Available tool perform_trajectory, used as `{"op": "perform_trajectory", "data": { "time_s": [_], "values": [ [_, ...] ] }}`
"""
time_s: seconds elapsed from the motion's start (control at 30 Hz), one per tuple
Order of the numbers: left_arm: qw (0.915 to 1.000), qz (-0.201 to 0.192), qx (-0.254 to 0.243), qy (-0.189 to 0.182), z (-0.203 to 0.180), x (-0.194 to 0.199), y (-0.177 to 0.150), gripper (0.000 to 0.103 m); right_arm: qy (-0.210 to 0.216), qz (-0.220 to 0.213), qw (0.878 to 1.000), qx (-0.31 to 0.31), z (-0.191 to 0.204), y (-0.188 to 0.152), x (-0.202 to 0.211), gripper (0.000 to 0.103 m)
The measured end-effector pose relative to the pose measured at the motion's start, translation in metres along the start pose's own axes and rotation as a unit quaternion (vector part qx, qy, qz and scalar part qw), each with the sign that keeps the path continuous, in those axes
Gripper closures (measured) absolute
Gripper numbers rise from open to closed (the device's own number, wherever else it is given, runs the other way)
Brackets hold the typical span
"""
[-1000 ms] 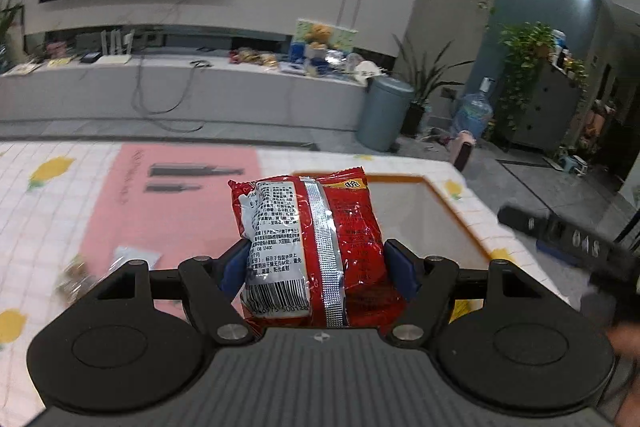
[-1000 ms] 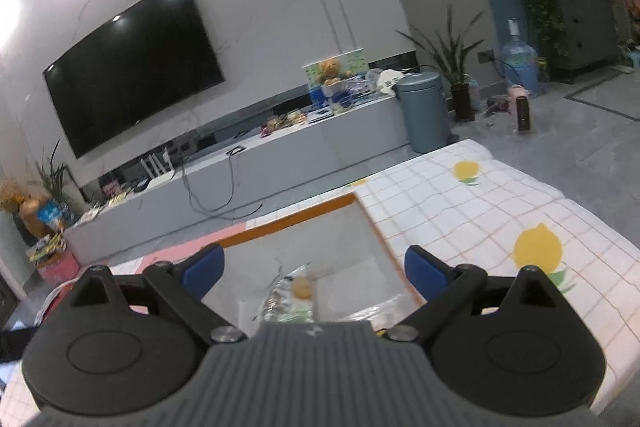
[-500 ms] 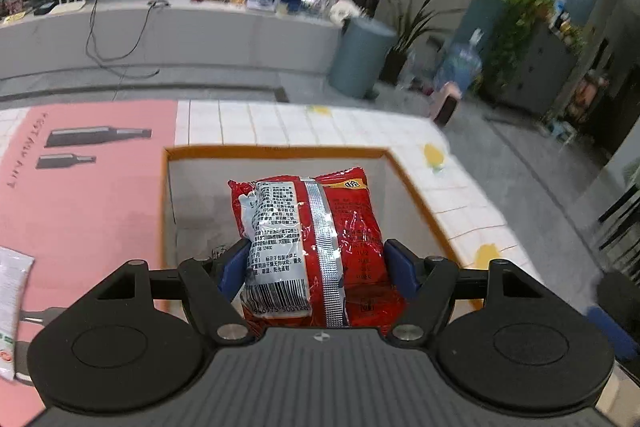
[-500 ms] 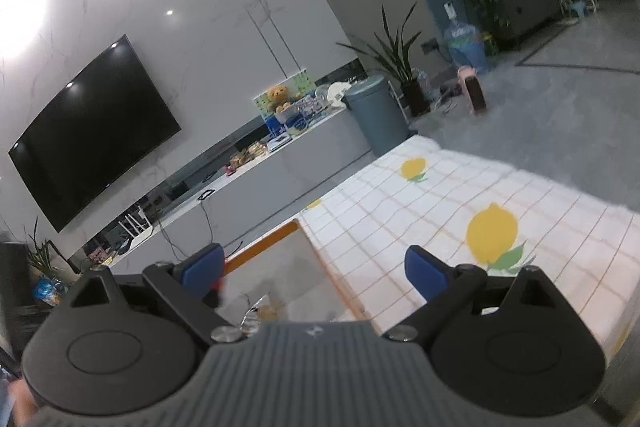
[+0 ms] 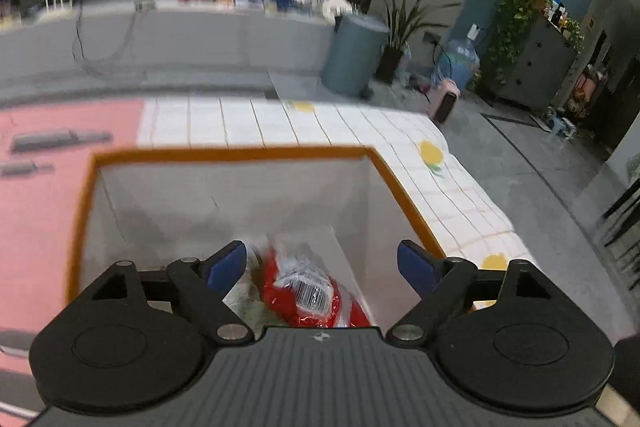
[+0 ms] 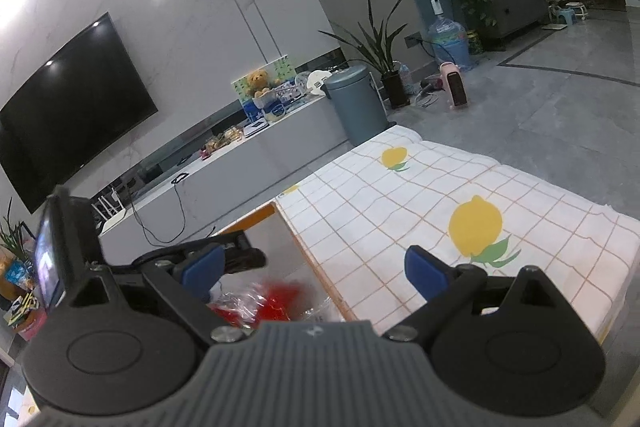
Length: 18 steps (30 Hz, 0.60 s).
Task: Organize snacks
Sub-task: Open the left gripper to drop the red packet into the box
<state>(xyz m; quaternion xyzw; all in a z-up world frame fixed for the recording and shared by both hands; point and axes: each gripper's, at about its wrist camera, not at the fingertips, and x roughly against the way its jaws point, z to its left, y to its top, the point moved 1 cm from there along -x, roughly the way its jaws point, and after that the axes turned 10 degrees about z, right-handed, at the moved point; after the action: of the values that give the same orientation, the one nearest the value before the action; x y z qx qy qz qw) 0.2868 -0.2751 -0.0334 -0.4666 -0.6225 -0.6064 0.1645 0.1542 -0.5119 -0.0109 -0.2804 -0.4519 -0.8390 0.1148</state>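
A red snack packet (image 5: 316, 297) lies inside the white box with an orange rim (image 5: 232, 153), below my left gripper (image 5: 322, 263), which is open and empty above the box. The packet also shows as a red blur in the right wrist view (image 6: 276, 303), next to other clear wrappers in the box. My right gripper (image 6: 314, 265) is open and empty, near the box's right edge (image 6: 312, 263) and over the lemon-print tablecloth (image 6: 440, 195). The left gripper's body (image 6: 180, 259) shows at the left of the right wrist view.
The box sits on a table with a pink mat (image 5: 40, 187) to its left and the checked cloth (image 5: 360, 123) behind and to its right. Beyond the table's edge are the floor, a grey bin (image 5: 354, 57) and a low TV bench (image 5: 160, 31).
My left gripper opened and let go of the red packet, which dropped into the box. The right gripper swung back down towards the box's right edge.
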Motion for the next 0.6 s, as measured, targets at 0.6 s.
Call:
{"op": "perform_trajectory", "data": {
  "time_s": [0.6],
  "values": [
    [0.9973,-0.017,-0.061,0.036,0.026,0.095,-0.02,0.003,0.005,0.004,0.999,0.046,0.036,-0.005,-0.001,0.009]
  ]
}}
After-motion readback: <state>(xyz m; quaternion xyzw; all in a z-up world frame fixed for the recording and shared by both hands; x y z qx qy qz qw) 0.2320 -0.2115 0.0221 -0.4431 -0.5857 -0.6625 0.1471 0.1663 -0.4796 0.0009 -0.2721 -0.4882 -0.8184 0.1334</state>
